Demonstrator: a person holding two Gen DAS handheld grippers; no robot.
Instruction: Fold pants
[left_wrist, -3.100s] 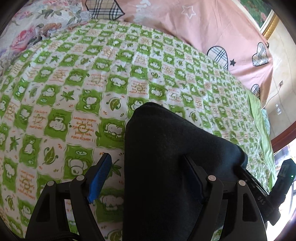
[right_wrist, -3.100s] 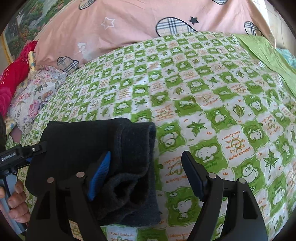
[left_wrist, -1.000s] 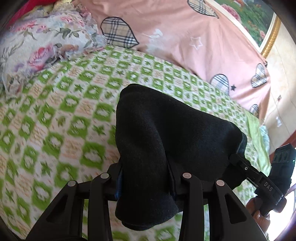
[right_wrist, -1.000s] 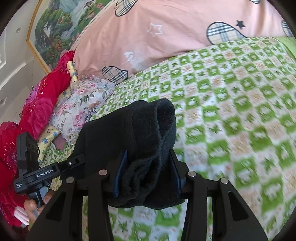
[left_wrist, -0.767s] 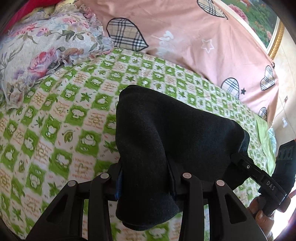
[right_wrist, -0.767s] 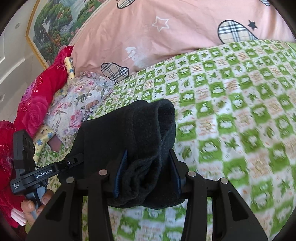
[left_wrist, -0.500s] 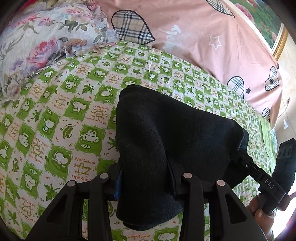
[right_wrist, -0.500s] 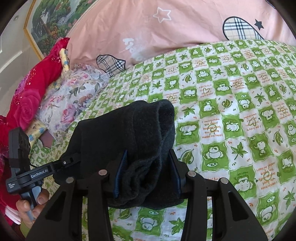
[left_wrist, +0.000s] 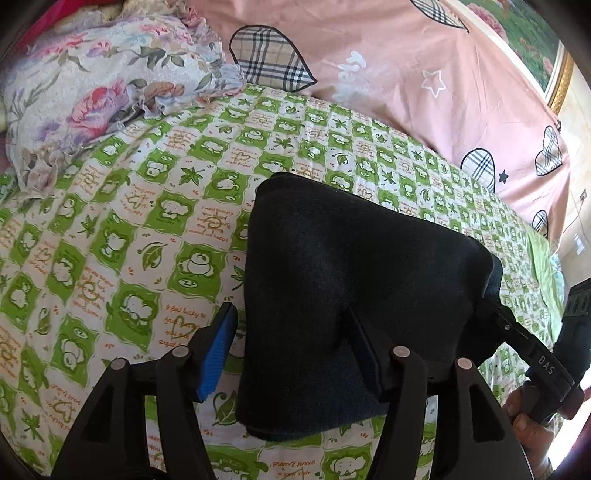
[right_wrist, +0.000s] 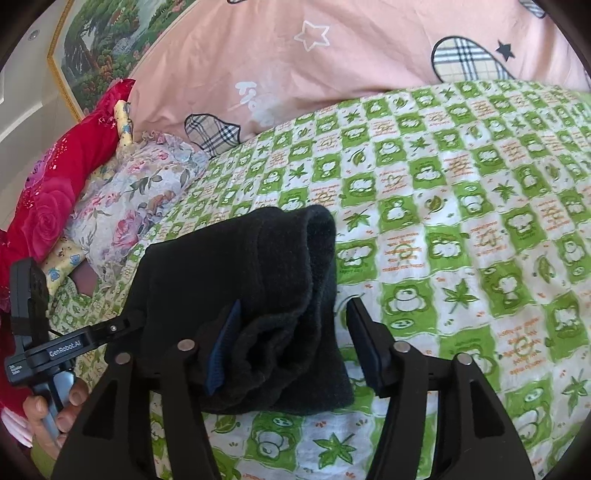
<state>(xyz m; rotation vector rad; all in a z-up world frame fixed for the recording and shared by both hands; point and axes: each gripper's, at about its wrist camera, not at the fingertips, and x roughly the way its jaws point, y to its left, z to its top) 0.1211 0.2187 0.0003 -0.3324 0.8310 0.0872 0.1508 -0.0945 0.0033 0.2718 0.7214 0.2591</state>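
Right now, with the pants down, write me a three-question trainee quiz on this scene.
1. True or false: the left gripper is clamped shut on the pants.
2. The pants lie on: A) the green checked bedspread; B) a flowered pillow; C) a wooden chair.
3. Fill in: the jaws of the right gripper stand ____.

Key: 1 false, there is a gap beside the cloth; 2 A; 3 open.
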